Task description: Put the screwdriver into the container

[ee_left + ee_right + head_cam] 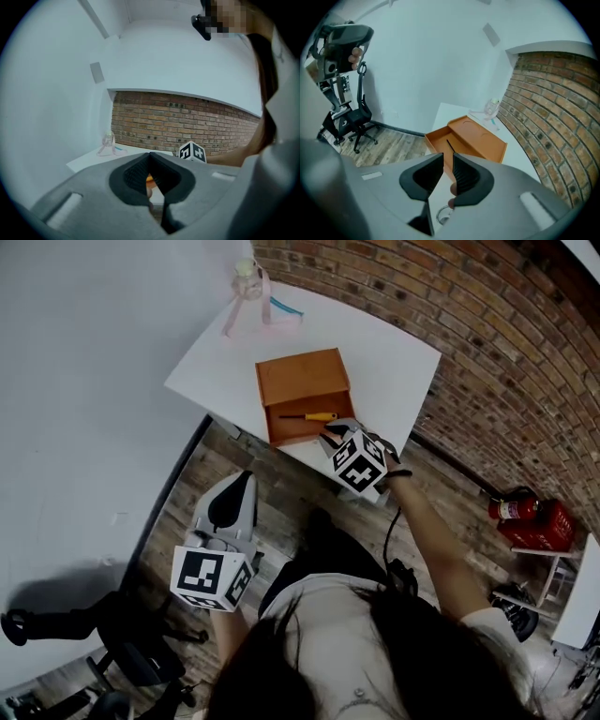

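Observation:
An orange container [302,376] stands on the white table [394,352], its open tray toward me. The screwdriver [310,416], yellow-handled with a dark shaft, lies inside that tray; the right gripper view shows the shaft [450,145] in the container [480,140]. My right gripper [331,431] hovers at the tray's near right corner, jaws slightly apart with nothing between them [448,159]. My left gripper [246,479] hangs low over the floor, short of the table, jaws closed together [150,154] and empty.
A clear bottle with a pink strap [247,277] and a teal item [286,307] sit at the table's far end. A brick wall [487,324] runs along the right; a red fire extinguisher [514,508] stands below it. An office chair [122,643] is at lower left.

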A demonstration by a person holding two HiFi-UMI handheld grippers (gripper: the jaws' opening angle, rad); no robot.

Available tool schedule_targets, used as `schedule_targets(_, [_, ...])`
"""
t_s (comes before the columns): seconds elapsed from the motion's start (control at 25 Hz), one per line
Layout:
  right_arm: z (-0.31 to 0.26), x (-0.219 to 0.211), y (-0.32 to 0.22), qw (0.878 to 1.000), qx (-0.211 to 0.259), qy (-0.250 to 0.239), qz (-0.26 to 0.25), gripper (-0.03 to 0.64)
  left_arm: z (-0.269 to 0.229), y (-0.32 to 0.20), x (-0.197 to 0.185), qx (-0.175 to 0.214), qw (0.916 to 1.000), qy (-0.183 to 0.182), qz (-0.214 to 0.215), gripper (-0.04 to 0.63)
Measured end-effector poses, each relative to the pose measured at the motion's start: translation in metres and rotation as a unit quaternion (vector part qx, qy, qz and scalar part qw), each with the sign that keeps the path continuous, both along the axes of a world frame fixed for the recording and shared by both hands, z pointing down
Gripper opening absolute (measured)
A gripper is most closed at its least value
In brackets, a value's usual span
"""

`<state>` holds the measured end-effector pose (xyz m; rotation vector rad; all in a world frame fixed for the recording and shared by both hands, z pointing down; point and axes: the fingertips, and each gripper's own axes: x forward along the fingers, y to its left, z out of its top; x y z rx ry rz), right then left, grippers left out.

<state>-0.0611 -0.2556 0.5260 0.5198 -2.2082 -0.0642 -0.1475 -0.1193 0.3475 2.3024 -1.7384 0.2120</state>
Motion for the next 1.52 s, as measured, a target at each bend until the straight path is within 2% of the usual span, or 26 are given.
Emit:
schedule_targets(0.32, [-0.034, 0.015, 0.034, 0.998, 0.022, -0.045, 0.047, 0.058, -0.006, 0.027, 0.007, 0.016, 0.9997, -0.005, 0.016, 0.002])
schedule_targets(0.88, [-0.078, 0.037, 0.11, 0.986, 0.058, -0.113, 0.107, 0.04, -0.021, 0.093, 0.024, 0.048, 0.9979, -0.008, 0.044, 0.002])
schedule_targets(1.16, [-0.103, 0.047, 0.14, 0.978, 0.082, -0.145, 0.125, 0.021, -0.027, 0.119, 0.033, 0.064, 0.9963, -0.012, 0.055, 0.002])
schedule_targets(1.52, [-0.125, 0.069, 0.167, 0.969, 0.087, -0.19, 0.133, 0.008, -0.035, 0.133, 0.06, 0.083, 0.995, -0.011, 0.055, 0.002])
